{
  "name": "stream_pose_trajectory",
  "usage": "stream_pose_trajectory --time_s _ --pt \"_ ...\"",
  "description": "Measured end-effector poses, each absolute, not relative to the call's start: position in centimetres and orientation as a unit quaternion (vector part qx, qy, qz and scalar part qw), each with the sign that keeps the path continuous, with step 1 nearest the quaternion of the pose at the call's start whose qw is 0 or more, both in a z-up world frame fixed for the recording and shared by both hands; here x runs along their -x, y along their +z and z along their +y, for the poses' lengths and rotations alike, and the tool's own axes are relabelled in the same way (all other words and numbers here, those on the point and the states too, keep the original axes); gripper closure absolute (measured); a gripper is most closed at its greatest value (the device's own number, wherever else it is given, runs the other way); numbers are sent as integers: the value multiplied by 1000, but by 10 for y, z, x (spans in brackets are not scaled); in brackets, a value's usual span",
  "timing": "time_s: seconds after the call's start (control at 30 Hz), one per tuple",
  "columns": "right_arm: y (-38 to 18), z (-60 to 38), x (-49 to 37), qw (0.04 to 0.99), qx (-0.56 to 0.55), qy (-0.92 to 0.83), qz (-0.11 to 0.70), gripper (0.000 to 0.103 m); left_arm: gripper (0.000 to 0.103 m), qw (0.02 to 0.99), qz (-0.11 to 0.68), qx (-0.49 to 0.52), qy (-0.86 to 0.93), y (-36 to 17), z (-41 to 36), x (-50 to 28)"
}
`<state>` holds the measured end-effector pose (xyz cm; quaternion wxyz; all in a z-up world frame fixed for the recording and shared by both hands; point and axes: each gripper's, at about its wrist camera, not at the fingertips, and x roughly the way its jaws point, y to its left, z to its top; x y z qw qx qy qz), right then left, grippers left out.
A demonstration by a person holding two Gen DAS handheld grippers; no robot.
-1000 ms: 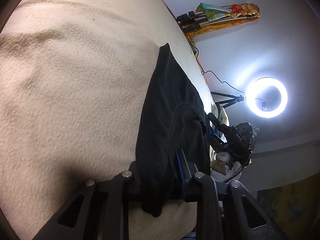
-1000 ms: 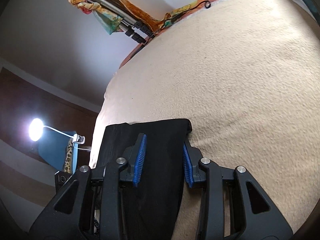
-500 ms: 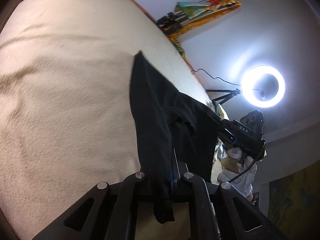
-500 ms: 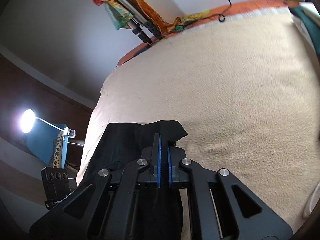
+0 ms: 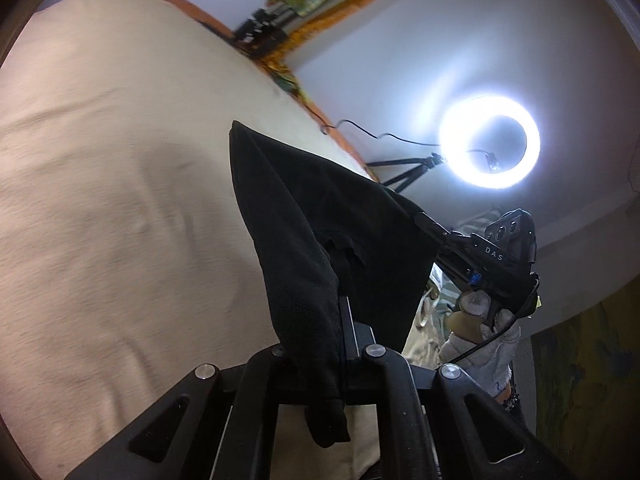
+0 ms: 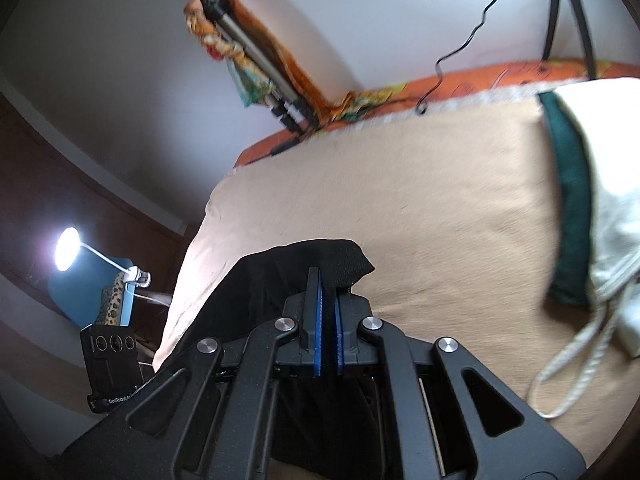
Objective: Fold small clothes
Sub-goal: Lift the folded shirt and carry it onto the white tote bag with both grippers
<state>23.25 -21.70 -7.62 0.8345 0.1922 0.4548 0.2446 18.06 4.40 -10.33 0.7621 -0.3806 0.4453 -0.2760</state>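
A small black garment (image 5: 320, 216) hangs stretched between my two grippers above the beige blanket (image 5: 100, 200). My left gripper (image 5: 340, 320) is shut on one corner of it, and cloth drapes over the fingers. My right gripper (image 6: 326, 280) is shut on the other corner (image 6: 320, 260), its blue pads pressed on the fabric. In the left wrist view the right gripper (image 5: 432, 228) shows at the garment's far edge, held by a gloved hand (image 5: 480, 340). The left gripper's body (image 6: 110, 360) shows at the lower left of the right wrist view.
A dark green garment (image 6: 572, 208) and a white one with a drawstring (image 6: 600, 208) lie on the blanket at the right. A ring light (image 5: 490, 142) on a tripod and a desk lamp (image 6: 66, 248) stand beside the bed. A folded tripod (image 6: 256, 64) leans on the wall.
Both grippers have shut on the black garment and lifted it off the blanket. The views have tilted upward, and the garment now hangs taut between them.
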Motion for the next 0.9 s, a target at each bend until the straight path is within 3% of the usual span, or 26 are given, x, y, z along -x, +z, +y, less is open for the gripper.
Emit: stream_pose_trajectory --time_s 0.9 --pt "19 -465 -282 902 -159 111 386 97 100 752 416 301 -414 -57 -191 -303"
